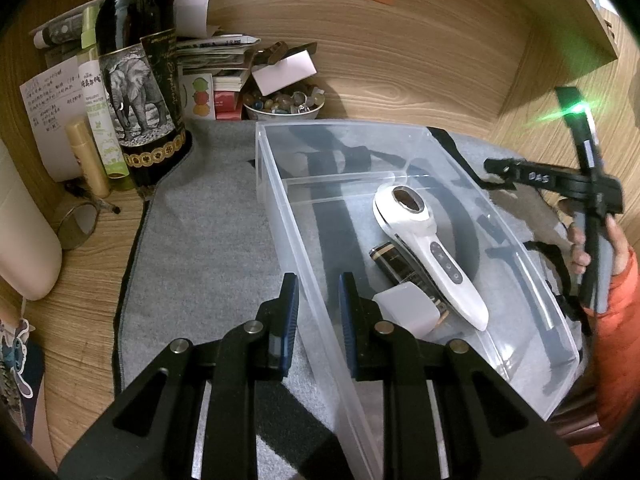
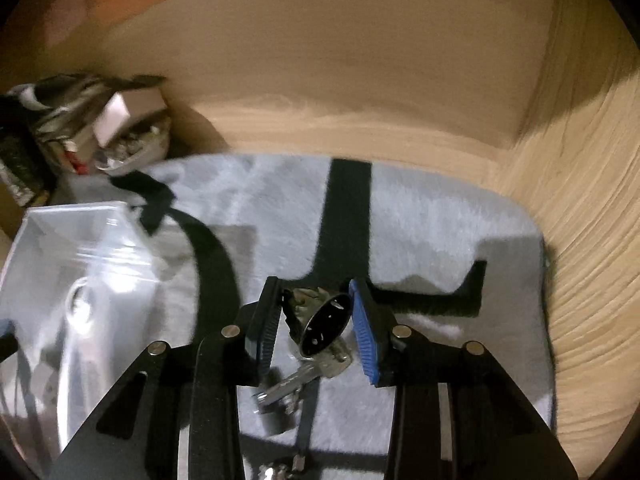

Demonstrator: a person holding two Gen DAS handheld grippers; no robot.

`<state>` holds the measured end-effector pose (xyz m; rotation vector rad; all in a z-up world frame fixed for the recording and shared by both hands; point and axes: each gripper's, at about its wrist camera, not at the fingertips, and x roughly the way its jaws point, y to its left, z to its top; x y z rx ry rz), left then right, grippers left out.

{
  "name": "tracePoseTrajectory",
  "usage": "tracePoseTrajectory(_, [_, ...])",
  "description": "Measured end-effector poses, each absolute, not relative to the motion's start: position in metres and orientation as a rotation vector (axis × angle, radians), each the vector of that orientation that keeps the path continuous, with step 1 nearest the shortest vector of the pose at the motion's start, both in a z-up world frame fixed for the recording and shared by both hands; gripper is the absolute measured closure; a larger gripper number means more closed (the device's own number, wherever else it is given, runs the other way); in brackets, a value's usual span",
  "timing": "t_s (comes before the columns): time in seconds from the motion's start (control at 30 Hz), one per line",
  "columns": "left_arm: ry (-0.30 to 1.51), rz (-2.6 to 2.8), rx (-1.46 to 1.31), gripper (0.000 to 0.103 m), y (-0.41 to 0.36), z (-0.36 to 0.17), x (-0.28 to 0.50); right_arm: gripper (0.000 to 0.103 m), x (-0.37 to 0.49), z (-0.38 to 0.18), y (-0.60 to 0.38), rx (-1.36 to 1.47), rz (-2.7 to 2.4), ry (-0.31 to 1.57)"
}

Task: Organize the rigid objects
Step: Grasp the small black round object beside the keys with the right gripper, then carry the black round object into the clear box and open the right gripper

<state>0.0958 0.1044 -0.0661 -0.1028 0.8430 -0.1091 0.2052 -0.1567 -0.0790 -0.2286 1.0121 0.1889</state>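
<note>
The light wood-grain surface [image 1: 92, 360] carries a grey fleecy mat with black stripes [image 1: 208, 248], a dark elephant-label bottle [image 1: 140, 80], a white bowl of beads [image 1: 284, 108] and stacked papers [image 1: 216, 52].

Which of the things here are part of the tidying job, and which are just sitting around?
Part of the job:
clear bin
white handheld device in it
black and gold case in it
white block in it
key bunch between the right gripper fingers

Just lying about:
elephant-label bottle
bowl of beads
stacked papers
gold tube
</note>
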Motion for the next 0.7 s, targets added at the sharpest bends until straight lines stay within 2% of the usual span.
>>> tracePoseTrajectory(0.3, [0.843, -0.107, -0.102, 0.083, 0.104, -0.066, 0.096, 0.071, 0.168, -0.027, -0.132, -0.256, 0.292, 0.888])
tracePoseTrajectory(0.7, [0.844, -0.105, -0.096, 0.083, 0.104, -0.067, 0.095, 0.071, 0.133, -0.008, -0.09, -0.287, 0.441, 0.815])
